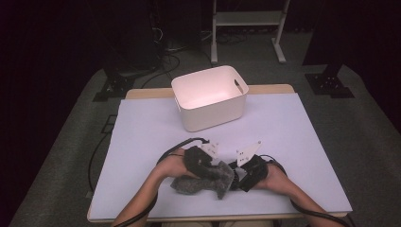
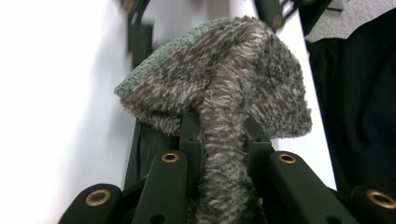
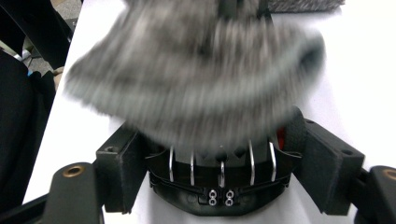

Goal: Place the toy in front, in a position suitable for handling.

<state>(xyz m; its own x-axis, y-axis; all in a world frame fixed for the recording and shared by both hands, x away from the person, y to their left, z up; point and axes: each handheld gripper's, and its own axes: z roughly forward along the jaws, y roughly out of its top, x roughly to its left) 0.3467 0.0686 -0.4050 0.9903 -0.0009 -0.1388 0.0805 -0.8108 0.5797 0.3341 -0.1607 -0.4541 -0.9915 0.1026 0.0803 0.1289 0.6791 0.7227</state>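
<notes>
A grey fuzzy cloth (image 1: 201,183) lies bunched near the table's front edge, between the person's two hands. My left gripper (image 1: 216,171) comes at it from the left and is shut on a fold. In the left gripper view that cloth (image 2: 219,79) rises in a ridge pinched between the two black jaws of my left gripper (image 2: 220,127). My right gripper (image 1: 235,181) meets the cloth from the right. In the right gripper view, my right gripper (image 3: 219,156) has its jaws spread wide, with the blurred cloth (image 3: 196,74) draped just ahead of them and no pad pressing on it.
A white plastic bin (image 1: 210,113) with handle slots stands at the middle back of the white-covered table (image 1: 142,127). Cables trail off both grippers toward the front edge. A white metal stand (image 1: 246,19) and dark equipment sit on the floor beyond.
</notes>
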